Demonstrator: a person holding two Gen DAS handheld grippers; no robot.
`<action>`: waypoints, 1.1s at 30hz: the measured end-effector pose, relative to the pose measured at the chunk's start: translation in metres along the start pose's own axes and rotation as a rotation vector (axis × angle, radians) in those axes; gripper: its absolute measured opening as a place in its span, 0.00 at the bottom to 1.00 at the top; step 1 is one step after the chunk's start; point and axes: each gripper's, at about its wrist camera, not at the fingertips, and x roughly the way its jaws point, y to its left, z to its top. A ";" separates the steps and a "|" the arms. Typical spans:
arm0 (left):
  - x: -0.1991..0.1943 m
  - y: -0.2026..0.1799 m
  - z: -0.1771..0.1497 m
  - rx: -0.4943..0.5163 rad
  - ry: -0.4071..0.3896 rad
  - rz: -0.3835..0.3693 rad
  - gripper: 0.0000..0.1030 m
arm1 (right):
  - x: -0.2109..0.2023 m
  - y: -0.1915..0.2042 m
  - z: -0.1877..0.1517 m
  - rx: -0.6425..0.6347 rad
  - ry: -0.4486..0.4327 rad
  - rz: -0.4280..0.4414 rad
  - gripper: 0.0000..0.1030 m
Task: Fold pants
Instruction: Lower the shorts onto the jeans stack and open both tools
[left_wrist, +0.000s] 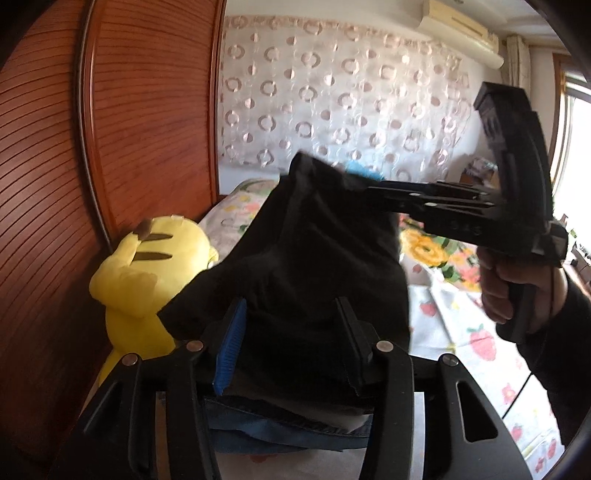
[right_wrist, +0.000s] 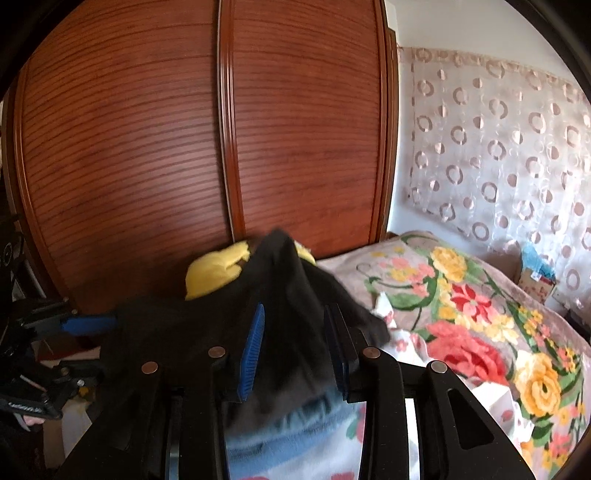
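Left wrist view shows the black pants (left_wrist: 306, 266) bunched above the bed (left_wrist: 476, 343), over a folded blue garment (left_wrist: 280, 424), with cloth lying between the parted jaws of the left tool (left_wrist: 291, 343). The right tool (right_wrist: 295, 354) also stands parted around the cloth, not pinching it. Judging by this, each tool should clamp one firm edge before laying the fold flat.
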 end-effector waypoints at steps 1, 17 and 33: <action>0.002 0.000 -0.002 0.005 0.007 0.009 0.48 | 0.003 -0.002 0.000 0.001 0.008 -0.006 0.34; -0.009 0.001 -0.013 0.022 0.014 0.051 0.48 | 0.002 0.022 0.007 0.060 0.003 -0.061 0.34; -0.058 0.008 -0.027 0.012 -0.060 0.043 0.77 | -0.039 0.055 -0.016 0.096 -0.020 -0.082 0.52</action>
